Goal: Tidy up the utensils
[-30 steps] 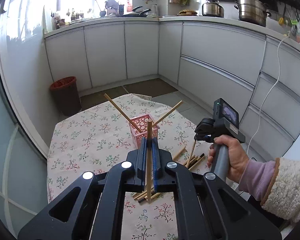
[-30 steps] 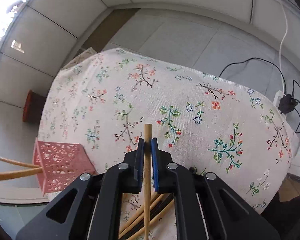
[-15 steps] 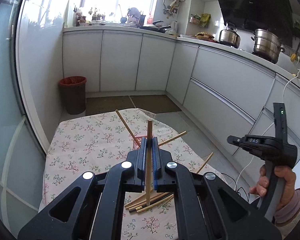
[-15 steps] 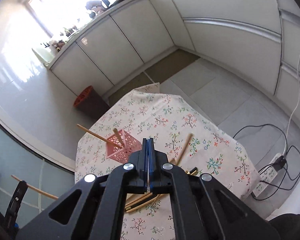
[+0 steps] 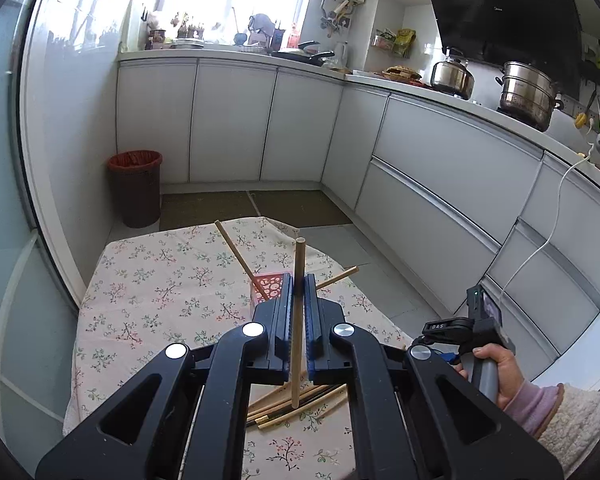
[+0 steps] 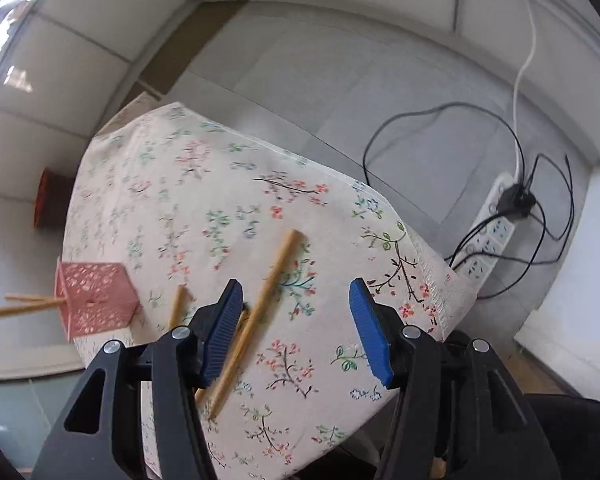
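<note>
My right gripper [image 6: 296,328] now spread wide, its chopstick [image 6: 260,316] dropped on table; left gripper [image 5: 298,322] clamps upright chopstick [image 5: 298,280], pink holder [image 5: 270,286] next.

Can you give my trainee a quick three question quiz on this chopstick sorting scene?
1. True or false: the left gripper is shut on a light wooden chopstick.
2. The right gripper fingers are: A open, B shut on a chopstick, C out of view.
3. Fill in: two chopsticks already stand in the pink perforated plastic ____.

Key: 1 true. 2 A. 3 basket, on the floral tablecloth.
</note>
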Demonstrator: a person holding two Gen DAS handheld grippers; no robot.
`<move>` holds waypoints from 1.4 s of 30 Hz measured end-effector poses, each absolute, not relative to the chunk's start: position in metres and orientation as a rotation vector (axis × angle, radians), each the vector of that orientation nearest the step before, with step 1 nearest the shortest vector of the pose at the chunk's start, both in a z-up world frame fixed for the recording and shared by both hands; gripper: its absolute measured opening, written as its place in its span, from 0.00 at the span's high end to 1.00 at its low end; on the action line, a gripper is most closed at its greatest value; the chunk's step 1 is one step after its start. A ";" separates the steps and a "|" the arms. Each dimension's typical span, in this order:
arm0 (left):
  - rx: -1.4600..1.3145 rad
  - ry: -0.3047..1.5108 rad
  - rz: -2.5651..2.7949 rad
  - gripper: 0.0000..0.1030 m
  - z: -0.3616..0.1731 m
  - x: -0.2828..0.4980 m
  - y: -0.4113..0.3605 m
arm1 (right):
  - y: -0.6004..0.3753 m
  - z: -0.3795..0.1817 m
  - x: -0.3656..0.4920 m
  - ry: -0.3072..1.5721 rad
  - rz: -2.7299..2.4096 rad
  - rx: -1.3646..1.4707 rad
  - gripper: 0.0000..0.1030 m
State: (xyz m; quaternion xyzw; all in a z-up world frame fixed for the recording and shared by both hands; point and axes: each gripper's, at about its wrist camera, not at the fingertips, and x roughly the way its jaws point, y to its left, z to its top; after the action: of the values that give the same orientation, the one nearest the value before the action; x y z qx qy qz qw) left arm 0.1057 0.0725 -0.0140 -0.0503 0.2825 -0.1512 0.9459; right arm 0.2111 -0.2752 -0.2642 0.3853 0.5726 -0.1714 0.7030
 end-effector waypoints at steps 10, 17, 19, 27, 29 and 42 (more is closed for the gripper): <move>-0.124 0.598 -0.328 0.95 -0.026 0.116 0.084 | -0.219 -0.285 0.260 1.324 -0.597 0.595 0.83; -0.140 0.601 -0.323 0.95 -0.028 0.117 0.091 | -0.225 -0.279 0.243 1.175 -0.558 0.729 0.92; -0.149 0.591 -0.320 0.95 -0.025 0.114 0.092 | -0.228 -0.269 0.238 1.125 -0.512 0.757 0.92; -0.138 0.544 -0.315 0.95 -0.009 0.100 0.084 | -0.198 -0.163 0.182 0.894 -0.203 0.608 0.93; -0.136 0.540 -0.311 0.95 -0.006 0.098 0.081 | -0.192 -0.137 0.168 0.845 -0.149 0.565 0.93; -0.110 0.511 -0.280 0.95 0.022 0.103 0.073 | -0.193 -0.020 0.126 0.654 0.041 0.476 0.93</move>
State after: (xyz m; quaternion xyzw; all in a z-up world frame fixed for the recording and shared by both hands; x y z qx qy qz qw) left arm 0.1033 0.0729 0.0225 -0.0544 0.2516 -0.1378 0.9564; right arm 0.1265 -0.1934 -0.0202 0.2315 0.3181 0.0201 0.9191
